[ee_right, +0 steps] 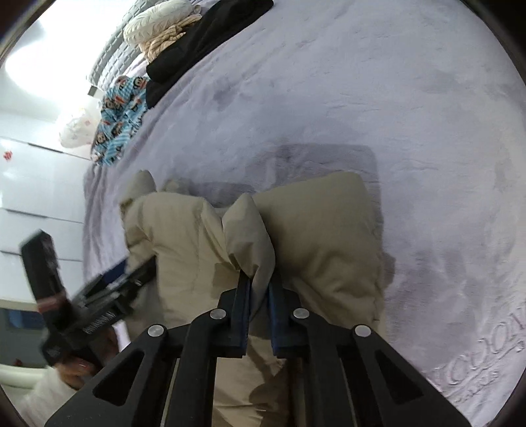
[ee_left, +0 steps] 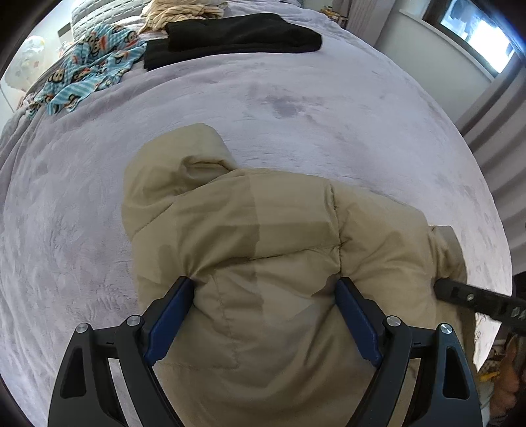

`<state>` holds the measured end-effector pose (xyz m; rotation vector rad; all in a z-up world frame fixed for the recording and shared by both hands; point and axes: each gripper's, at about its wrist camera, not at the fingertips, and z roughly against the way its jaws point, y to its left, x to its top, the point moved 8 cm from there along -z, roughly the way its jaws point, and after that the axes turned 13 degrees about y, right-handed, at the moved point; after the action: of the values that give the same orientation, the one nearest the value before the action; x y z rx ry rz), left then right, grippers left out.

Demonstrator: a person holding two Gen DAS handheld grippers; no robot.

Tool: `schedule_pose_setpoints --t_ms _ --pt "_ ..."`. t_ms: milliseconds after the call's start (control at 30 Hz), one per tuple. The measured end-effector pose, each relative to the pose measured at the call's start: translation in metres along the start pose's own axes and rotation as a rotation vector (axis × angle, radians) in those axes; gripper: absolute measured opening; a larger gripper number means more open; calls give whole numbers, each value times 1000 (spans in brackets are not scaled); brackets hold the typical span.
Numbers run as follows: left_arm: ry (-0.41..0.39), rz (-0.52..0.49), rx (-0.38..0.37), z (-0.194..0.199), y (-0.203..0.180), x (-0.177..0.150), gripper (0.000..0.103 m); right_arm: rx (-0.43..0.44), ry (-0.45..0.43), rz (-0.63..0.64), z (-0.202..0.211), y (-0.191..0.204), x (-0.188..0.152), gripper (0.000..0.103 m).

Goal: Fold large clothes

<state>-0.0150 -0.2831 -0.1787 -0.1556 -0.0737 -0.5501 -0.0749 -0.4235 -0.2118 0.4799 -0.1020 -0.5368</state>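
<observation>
A beige padded hooded jacket lies bunched on a lilac plush bedspread. My left gripper is open, its blue pads on either side of a thick bulge of the jacket, touching the fabric. My right gripper is shut on a fold of the jacket and pinches it between its blue pads. The right gripper also shows in the left wrist view at the jacket's right edge. The left gripper shows blurred in the right wrist view.
Folded black clothes, a cream knitted item and a blue monkey-print cloth lie at the far end of the bed. A window and curtain are at the right. White cupboards stand to the left.
</observation>
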Motion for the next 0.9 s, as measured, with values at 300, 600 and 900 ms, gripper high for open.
schedule_pose_setpoints --t_ms 300,600,900 --pt "-40 -76 101 -20 -31 -1 90 -33 0 -42 -17 -54 -7 5" --pt "-43 -51 76 -22 -17 -4 93 -38 -25 -23 29 -26 -32 12" --pt "-44 -47 82 -19 -17 -5 93 -93 89 52 10 -21 -106 12"
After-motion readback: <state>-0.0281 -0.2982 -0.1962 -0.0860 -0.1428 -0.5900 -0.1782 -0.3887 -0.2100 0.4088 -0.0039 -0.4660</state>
